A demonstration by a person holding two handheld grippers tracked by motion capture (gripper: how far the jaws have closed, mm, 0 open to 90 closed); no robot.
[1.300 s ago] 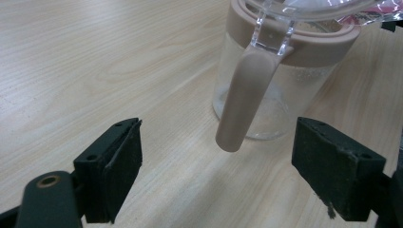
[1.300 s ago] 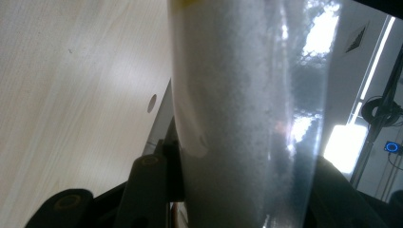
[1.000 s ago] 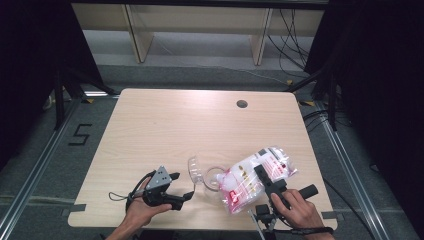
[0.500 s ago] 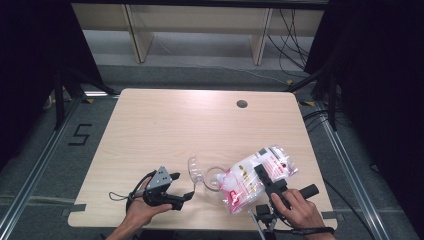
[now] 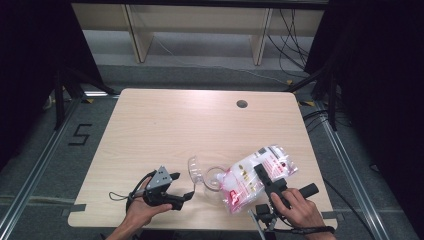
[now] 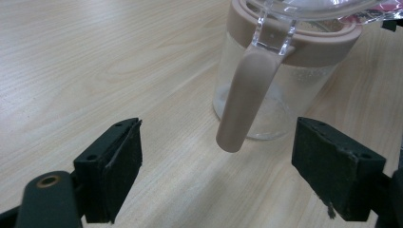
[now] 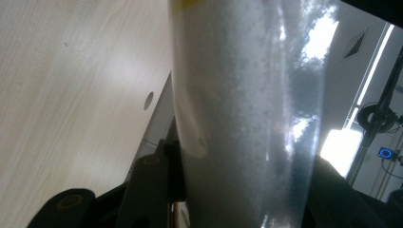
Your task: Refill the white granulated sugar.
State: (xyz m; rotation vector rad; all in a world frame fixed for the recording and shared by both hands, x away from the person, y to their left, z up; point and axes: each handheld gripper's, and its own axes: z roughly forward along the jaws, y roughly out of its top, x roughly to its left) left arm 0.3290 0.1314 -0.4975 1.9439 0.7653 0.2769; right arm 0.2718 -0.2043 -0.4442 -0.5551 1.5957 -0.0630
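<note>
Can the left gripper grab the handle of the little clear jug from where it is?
Probably yes. The left gripper has its jaws wide open and the jug's beige handle hangs just ahead, facing it, with bare table between. The bag in the right gripper leans over the jug's top, not the handle.

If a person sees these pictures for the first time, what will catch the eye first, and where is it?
The eye goes first to the white and pink plastic bag near the table's front right, tilted over a clear jar with a beige lid ring and clamped in the right gripper. Next comes the left gripper, open at the front left, its jaws pointing at the jar's beige handle. The rest of the wooden table draws little notice.
</note>
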